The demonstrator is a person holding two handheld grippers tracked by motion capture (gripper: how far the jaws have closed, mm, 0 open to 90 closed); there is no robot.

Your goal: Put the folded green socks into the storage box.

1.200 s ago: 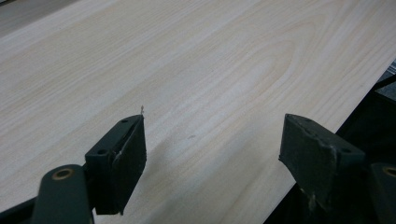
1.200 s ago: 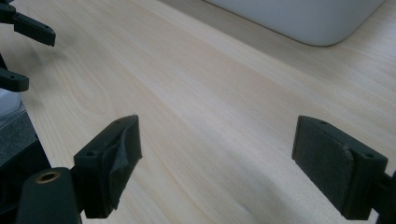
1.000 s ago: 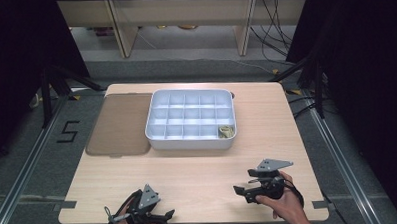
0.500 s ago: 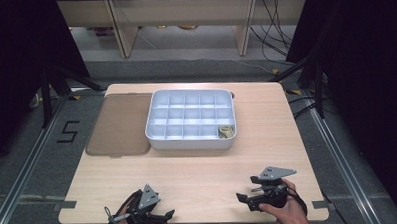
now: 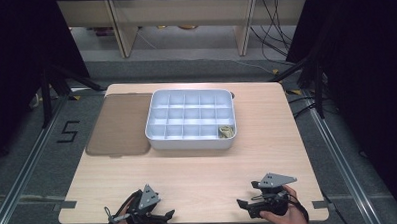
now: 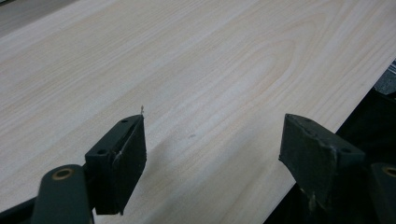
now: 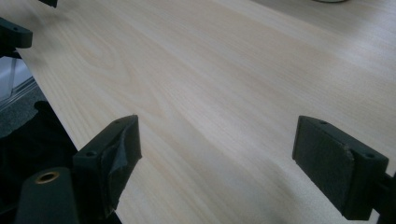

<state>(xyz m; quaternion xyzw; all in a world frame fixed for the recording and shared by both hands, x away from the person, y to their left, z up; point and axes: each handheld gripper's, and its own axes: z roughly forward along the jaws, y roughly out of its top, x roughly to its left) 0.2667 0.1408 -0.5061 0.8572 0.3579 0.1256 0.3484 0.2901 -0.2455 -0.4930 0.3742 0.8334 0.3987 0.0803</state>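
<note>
1. The left gripper (image 5: 162, 214) sits at the near edge of the wooden surface (image 5: 199, 177), at about 7 o'clock from its middle. Its jaws stand wide apart with nothing between them, and the left gripper view shows bare wood in the gap.
2. The right gripper (image 5: 244, 205) rests at about 5 o'clock, jaws also spread wide and empty, pointing across towards the left one.
3. The nearest thing is the white compartment tray (image 5: 191, 140), well apart from both grippers at 12 o'clock, beyond the middle of the surface. A flat brown lid (image 5: 119, 125) lies touching or just beside its left side; which, I cannot tell.
4. One small yellowish object (image 5: 225, 131), too small to identify, lies in the tray's near right corner compartment.
5. The tray looks like thin moulded plastic: probably light, fairly stiff, smooth and liable to slide on the wood.
6. The best hold is likely the outer rim or a divider wall, pinched from above.
7. The lid looks thin and flat, so it is probably hard to lift except at an edge.
</note>
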